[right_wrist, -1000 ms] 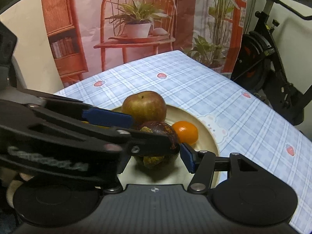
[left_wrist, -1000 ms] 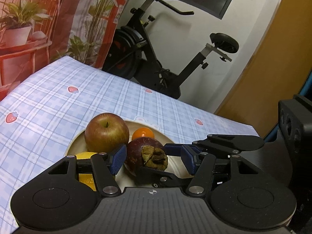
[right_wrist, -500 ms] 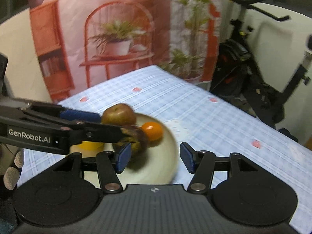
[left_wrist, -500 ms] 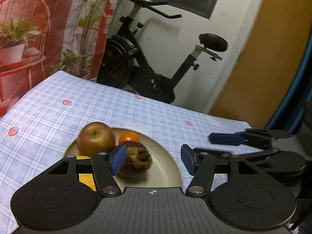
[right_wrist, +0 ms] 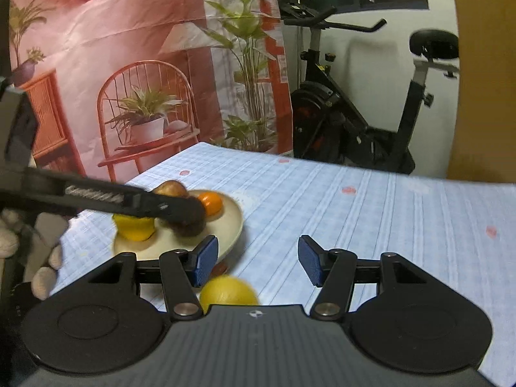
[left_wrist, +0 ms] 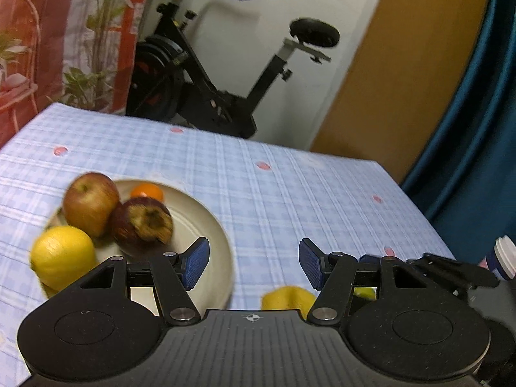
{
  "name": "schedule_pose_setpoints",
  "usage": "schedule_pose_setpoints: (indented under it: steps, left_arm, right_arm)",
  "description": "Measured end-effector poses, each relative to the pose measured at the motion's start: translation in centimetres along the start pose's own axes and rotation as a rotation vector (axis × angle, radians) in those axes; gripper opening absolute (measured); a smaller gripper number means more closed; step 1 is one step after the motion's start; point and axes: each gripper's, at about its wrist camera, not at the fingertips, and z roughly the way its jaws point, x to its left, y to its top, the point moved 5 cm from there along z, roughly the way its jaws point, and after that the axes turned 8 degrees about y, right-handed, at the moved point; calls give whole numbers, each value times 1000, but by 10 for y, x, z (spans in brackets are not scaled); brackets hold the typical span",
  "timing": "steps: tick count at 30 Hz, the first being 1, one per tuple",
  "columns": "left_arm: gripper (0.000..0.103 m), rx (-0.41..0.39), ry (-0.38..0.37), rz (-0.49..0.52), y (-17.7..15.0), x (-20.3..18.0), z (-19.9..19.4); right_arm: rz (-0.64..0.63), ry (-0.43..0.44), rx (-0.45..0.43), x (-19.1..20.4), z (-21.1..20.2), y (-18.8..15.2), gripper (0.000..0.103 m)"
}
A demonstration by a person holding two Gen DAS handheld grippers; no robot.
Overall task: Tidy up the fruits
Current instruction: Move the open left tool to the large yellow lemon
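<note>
A cream plate [left_wrist: 206,225] on the checked tablecloth holds a red-yellow apple [left_wrist: 90,200], a small orange [left_wrist: 146,192], a dark purple fruit with a brown dried cap [left_wrist: 142,224] and a lemon [left_wrist: 61,258]. My left gripper [left_wrist: 253,258] is open and empty, its fingers spanning the plate's right rim and bare cloth. My right gripper [right_wrist: 256,258] is open too, with nothing between its pads, right of the plate [right_wrist: 233,225]. Another yellow fruit [right_wrist: 229,290] lies on the cloth just under its left finger. From the right wrist, the left gripper's finger crosses in front of the plated fruit.
An exercise bike [right_wrist: 361,122] stands beyond the table's far edge, by a printed backdrop of plants and a chair [right_wrist: 138,96]. A white-capped bottle [left_wrist: 504,258] is at the table's right edge. A gloved hand [right_wrist: 45,274] shows at the left. The tablecloth [right_wrist: 387,219] stretches right of the plate.
Both grippers have drawn back from the plate and swung right. The dark purple fruit, earlier between the left fingers, now sits left of them. A yellow fruit on the cloth has come into view.
</note>
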Motion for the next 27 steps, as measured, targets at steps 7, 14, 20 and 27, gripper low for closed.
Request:
schedule_pose_setpoints:
  steps: [7,14,20,27]
  left_arm:
    - [63,53,-23,24,-16,-8,2]
    - [63,100,-50,35,-27,-16,7]
    - [63,130,-63,62,-36,-26,12]
    - [63,159,-64,48,-42,-25,19]
  right_arm:
    - [-96,13,83,19,16,-25,59]
    - [-131,0,116,22,29,-33,59]
    - [-119,3,142,18,36,-41,59]
    - [-132,12,149,18,40,-44,58]
